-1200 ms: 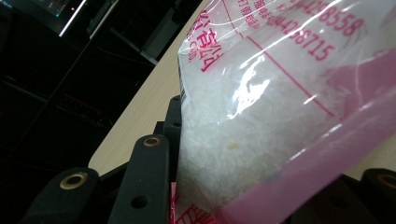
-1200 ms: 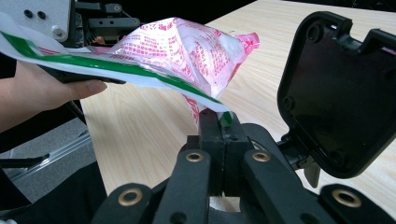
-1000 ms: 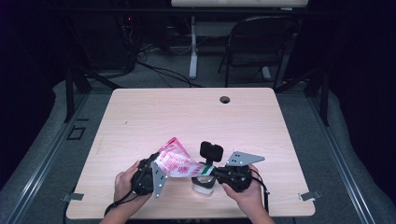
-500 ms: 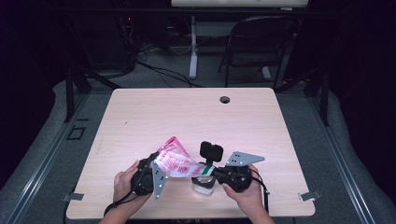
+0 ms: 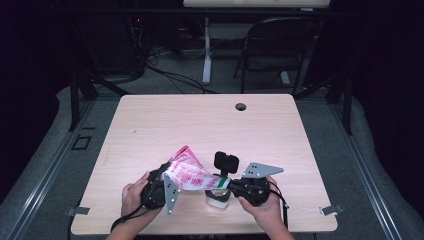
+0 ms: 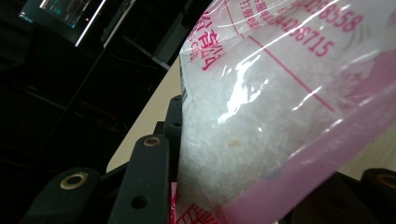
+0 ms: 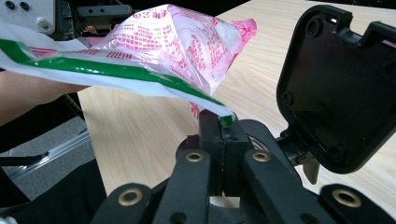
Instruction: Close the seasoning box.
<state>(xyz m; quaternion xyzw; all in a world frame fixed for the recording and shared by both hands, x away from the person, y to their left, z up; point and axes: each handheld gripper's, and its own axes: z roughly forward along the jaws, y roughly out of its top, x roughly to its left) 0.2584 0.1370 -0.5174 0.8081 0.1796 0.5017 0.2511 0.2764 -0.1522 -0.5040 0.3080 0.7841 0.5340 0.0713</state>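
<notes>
Noting a pale wood worktop [image 5: 150,125] with cable hole [image 5: 241,106], I see both tools, left tool [image 5: 167,182] and right tool [image 5: 227,183], grasping the pink-printed bag [image 5: 192,172]; folding chair [image 5: 280,45] behind.

You are sitting in a recording lab or studio, not a home. A bare pale wood counter [image 5: 210,125] with a cable hole [image 5: 241,106] at its twelve o'clock edge stands on grey carpet [image 5: 50,150], framed by black metal rails [image 5: 80,95]. Beyond it, at twelve o'clock, loose cables [image 5: 170,75] run across the floor, and a folding chair [image 5: 275,50] stands at one o'clock before dark curtains.
</notes>
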